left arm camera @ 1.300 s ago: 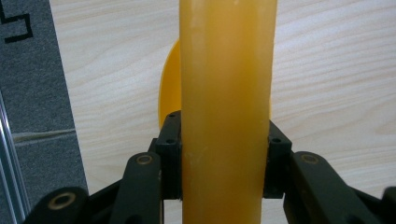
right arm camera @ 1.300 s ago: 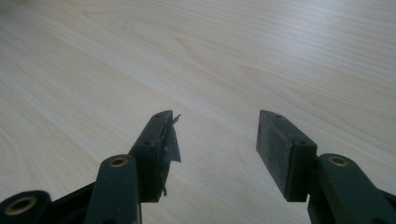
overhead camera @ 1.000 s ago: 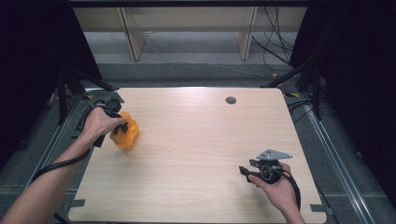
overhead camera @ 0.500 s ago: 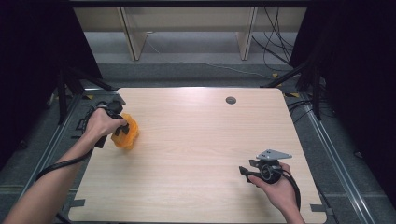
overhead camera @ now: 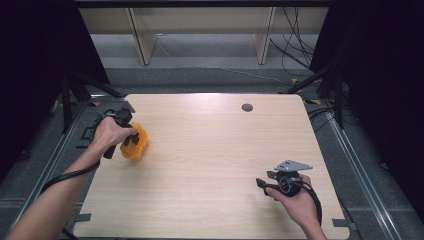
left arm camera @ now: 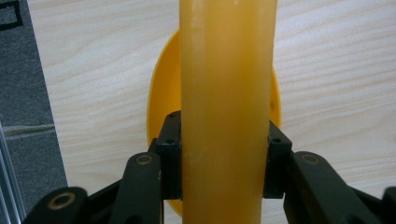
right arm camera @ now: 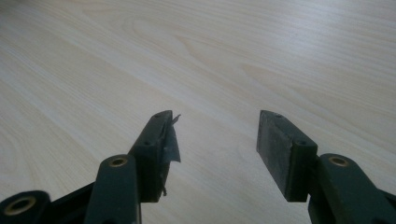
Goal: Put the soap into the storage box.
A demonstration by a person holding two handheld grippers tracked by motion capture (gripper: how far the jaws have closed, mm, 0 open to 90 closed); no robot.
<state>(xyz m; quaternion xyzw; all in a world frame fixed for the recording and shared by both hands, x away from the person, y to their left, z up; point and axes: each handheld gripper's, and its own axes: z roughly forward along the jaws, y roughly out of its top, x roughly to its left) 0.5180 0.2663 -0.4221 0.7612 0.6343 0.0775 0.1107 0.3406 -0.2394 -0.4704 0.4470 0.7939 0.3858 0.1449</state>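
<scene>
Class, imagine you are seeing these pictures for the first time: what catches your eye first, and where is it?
The bright orange plastic piece stands out near the left edge of the pale wooden table, clamped in the left hand-held gripper. In the left gripper view its yellow-orange column runs up between the black jaws. Near the table's right front corner, the right hand-held gripper rests with its jaws open over bare wood.

In the high view, the person's left hand [overhead camera: 111, 134] covers most of the left gripper [overhead camera: 131, 141], hiding its grip on the orange cup [overhead camera: 138, 146]; in the left gripper view the cup's top and bottom run past the frame edges; the dark spot [overhead camera: 247, 107] on the counter [overhead camera: 210, 150] is too small to identify.
</scene>
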